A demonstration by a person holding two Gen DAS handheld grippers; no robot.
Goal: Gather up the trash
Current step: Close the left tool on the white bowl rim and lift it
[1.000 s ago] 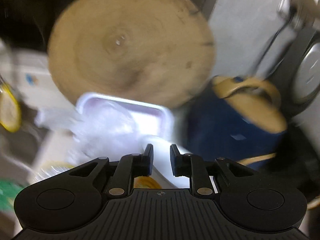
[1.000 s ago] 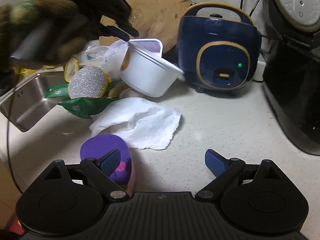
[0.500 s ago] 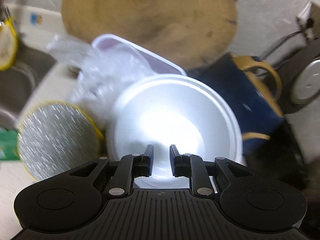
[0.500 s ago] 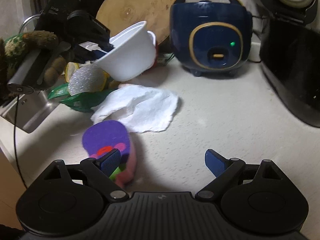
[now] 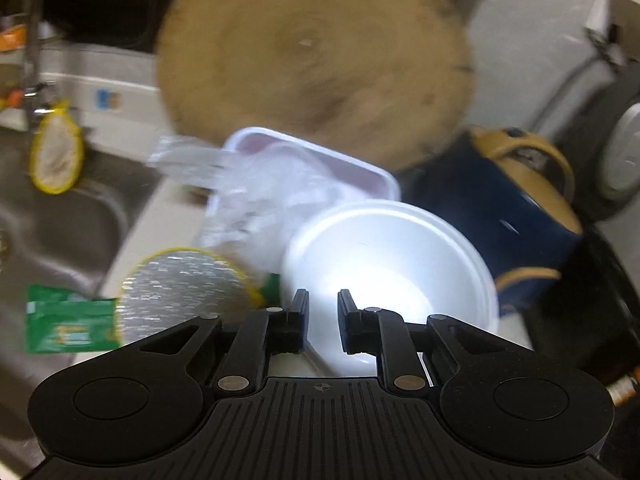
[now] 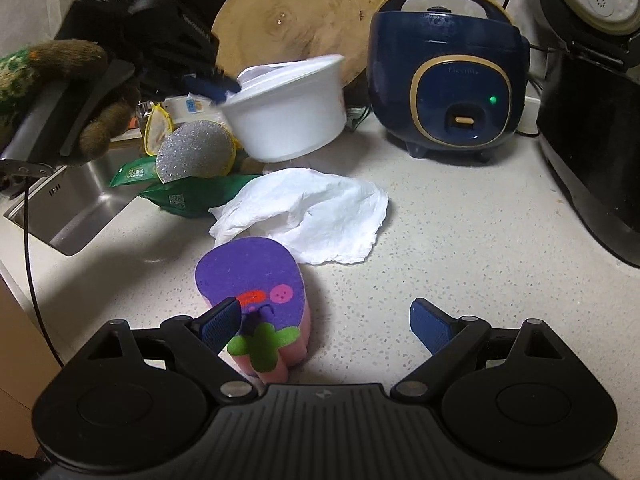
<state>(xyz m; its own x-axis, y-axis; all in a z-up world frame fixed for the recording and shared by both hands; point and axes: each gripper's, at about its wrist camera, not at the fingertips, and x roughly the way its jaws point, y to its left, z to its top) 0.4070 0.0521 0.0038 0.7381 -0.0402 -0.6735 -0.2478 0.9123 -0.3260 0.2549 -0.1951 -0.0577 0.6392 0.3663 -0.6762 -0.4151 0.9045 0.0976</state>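
White bowl [image 5: 390, 256] rim between near-closed fingers [image 5: 300, 312].

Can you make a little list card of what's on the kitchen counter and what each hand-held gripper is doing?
left hand-held gripper: shut on the white bowl, held off the counter
right hand-held gripper: open, empty
paper towel: crumpled on counter
purple sponge: near right gripper
green wrappers: beside sink
rice cooker: green light on

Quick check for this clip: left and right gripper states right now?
Left gripper: closed on the rim of the white foam bowl, bowl lifted off the counter.
Right gripper: open, holding nothing, above the purple sponge.
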